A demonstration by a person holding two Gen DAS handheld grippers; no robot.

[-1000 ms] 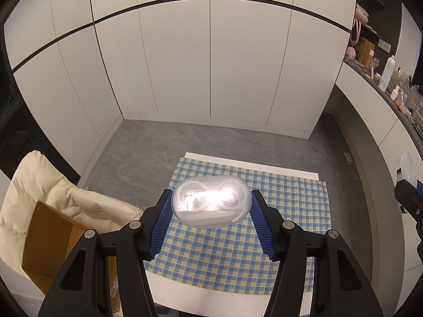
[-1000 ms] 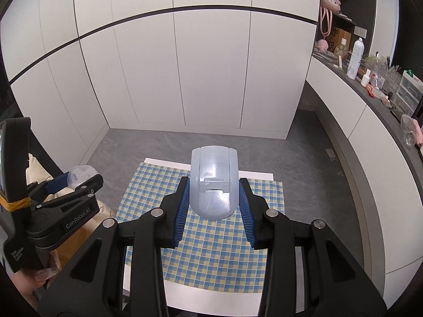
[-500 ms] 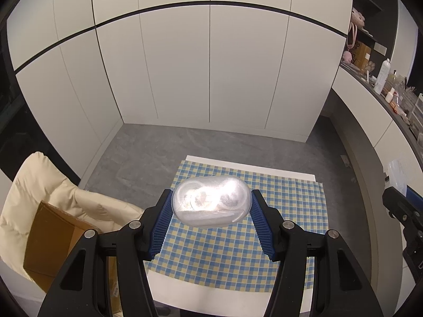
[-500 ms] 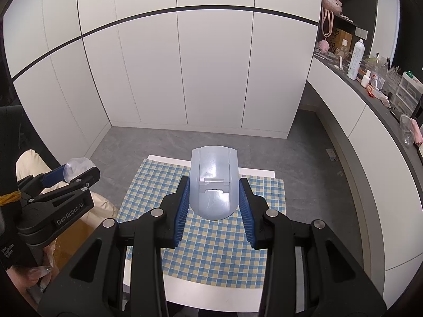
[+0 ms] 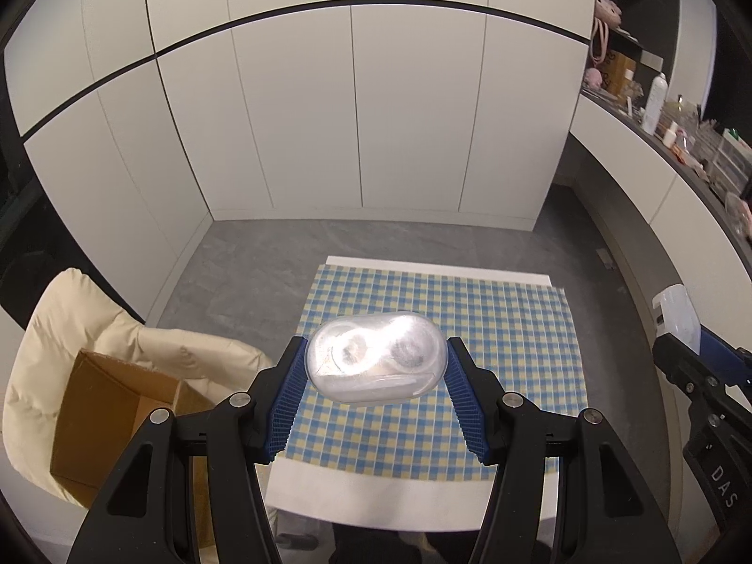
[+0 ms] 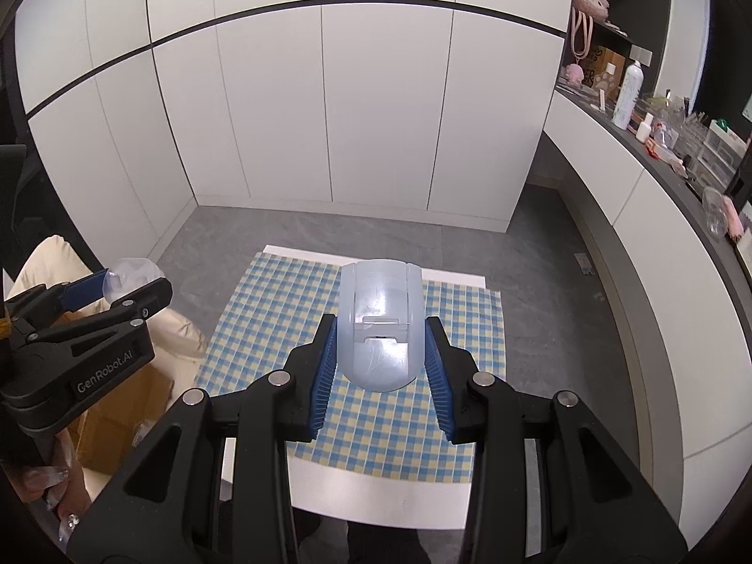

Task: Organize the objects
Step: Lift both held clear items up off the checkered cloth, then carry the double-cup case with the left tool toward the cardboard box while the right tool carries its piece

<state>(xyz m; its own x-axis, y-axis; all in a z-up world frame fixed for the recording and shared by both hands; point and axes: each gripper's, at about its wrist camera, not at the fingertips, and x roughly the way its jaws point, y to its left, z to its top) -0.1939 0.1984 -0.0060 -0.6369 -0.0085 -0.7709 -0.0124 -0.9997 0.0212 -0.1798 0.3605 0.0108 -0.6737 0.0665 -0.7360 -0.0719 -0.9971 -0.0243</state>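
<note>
White cabinet wall (image 5: 376,117): filling the upper half of both views.

Grey floor (image 5: 263,254): lying open between the cabinets and the tabletop's far edge.

Tabletop (image 5: 385,498): sitting at centre frame, its white margin showing at the near and far edges.

Checked cloth (image 5: 470,310): covering most of the tabletop, bare of items.

Cream cushion (image 5: 70,319) and cardboard box (image 5: 108,418): sitting at lower left, just beside the tabletop's left edge.

Left tool (image 5: 376,390): closing partway, its blue pads pressing both ends of a clear oval case (image 5: 376,364), holding it above the cloth.

Right tool (image 6: 379,357): clamping narrowly on a pale blue dispenser (image 6: 379,329), holding it upright above the cloth at centre frame.
</note>
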